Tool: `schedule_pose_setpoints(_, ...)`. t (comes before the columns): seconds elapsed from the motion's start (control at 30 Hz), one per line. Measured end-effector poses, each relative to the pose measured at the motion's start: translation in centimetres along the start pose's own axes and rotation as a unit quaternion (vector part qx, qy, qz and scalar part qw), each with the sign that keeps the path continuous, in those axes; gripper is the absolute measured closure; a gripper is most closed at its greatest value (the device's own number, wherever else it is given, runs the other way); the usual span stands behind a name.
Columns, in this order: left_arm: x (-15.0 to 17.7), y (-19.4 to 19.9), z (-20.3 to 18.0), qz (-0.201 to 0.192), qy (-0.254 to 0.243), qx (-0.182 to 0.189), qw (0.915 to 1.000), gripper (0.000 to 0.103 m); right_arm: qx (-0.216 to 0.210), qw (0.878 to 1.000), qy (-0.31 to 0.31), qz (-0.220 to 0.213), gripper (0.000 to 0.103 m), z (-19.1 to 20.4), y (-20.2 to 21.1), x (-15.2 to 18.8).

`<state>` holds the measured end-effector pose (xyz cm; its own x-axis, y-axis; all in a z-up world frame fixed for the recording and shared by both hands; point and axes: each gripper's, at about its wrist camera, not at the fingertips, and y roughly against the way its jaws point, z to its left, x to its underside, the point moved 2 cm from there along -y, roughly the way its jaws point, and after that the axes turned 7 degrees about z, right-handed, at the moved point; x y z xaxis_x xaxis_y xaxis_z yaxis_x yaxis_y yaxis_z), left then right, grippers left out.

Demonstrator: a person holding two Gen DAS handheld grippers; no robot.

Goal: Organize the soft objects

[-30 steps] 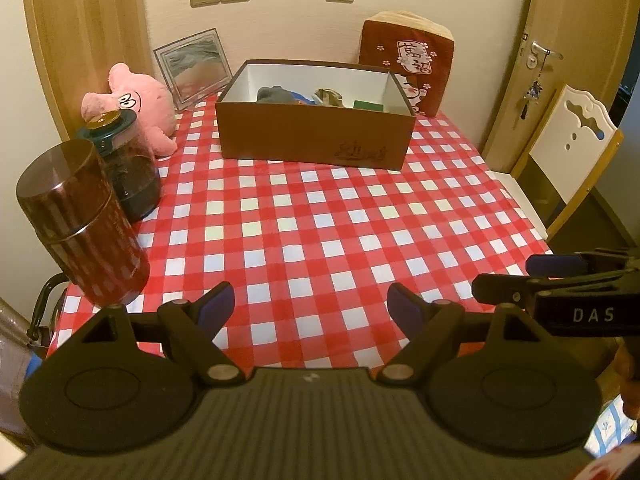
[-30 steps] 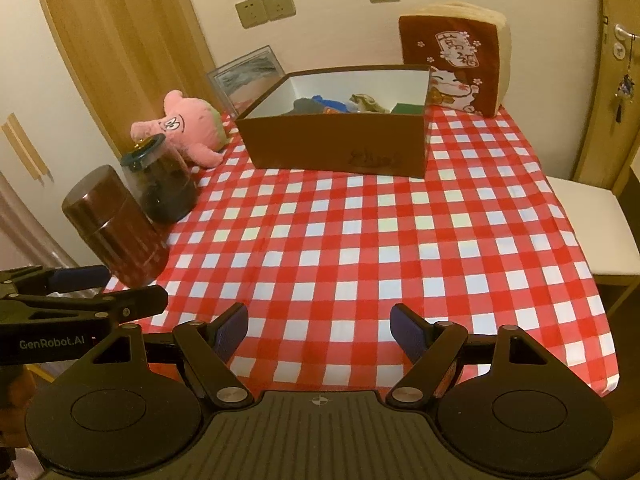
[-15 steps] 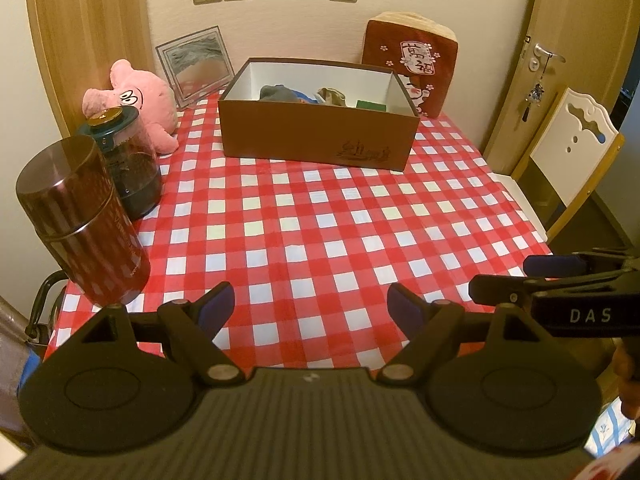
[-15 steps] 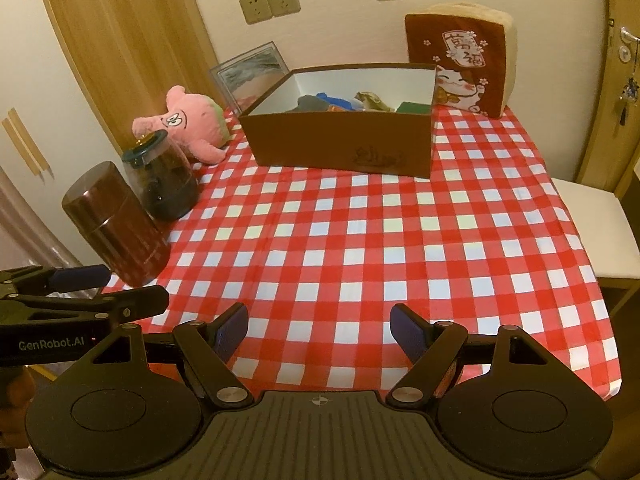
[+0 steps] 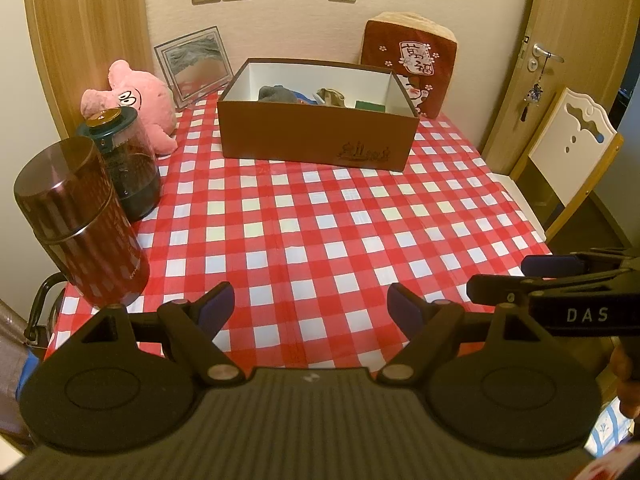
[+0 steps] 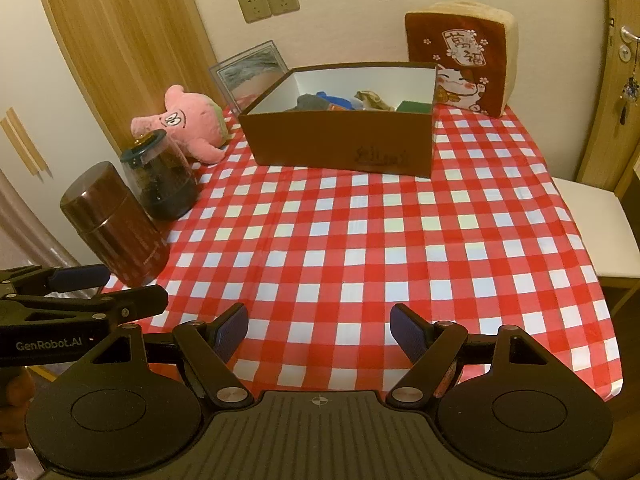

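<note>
Checked tablecloth (image 5: 320,216) lies bare before us; both our grippers, left gripper (image 5: 310,306) and right gripper (image 6: 319,326), gape empty. We see the pink plush (image 5: 140,100) at ten o'clock, nearer our left, lying crosswise beside the brown box (image 5: 316,136).

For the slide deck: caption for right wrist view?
Open right gripper above checkered tablecloth, facing brown box and pink plush.

1. Right gripper (image 6: 319,330): jaws wide apart, nothing between them, above the near edge of the checked tablecloth (image 6: 360,240).
2. Brown box (image 6: 344,136) at far centre, soft items inside.
3. Pink plush (image 6: 188,124) left of the box, behind two canisters (image 6: 136,200).
4. Left gripper (image 6: 80,292) at the left edge.
</note>
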<state>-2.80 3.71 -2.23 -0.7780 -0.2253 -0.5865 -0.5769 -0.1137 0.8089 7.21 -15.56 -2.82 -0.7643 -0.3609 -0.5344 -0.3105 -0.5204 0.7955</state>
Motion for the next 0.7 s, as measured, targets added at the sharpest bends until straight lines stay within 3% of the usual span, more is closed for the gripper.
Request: schedule_pose_setpoints(0.7,-0.03,-0.12,0.14,0.0,0.002,0.0,1.0,0.021,0.001,1.0,0.002,0.0,0.025,0.11,-0.07,-0.05)
